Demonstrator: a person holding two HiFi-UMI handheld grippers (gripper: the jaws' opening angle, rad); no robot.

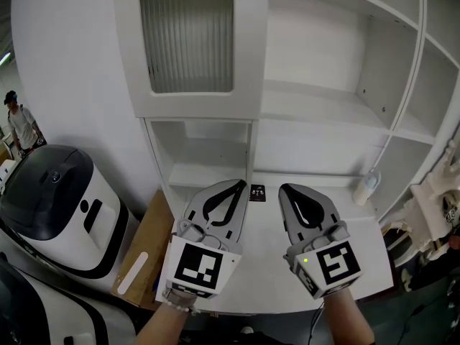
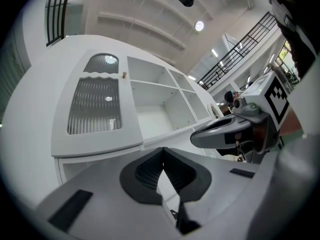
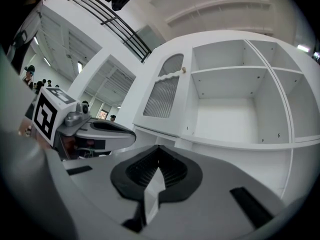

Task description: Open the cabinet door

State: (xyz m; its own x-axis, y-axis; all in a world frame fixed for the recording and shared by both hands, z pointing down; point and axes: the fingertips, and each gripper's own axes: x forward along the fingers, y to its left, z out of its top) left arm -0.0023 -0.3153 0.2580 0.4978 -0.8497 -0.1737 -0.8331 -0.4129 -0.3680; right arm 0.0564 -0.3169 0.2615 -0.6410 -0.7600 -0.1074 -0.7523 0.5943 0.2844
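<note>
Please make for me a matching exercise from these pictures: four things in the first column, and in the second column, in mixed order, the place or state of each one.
Things
1. cabinet door
2. white bottle
3. small black item
4. left gripper

Place or state
a. upright on the counter, far right
b. jaws shut, nothing between them
c. has a ribbed glass panel
d. flat on the counter, near the middle

Pairs: 1-c, 2-a, 3-d, 4-b

No legible text; markings on small black card [image 1: 257, 192] unreadable
</note>
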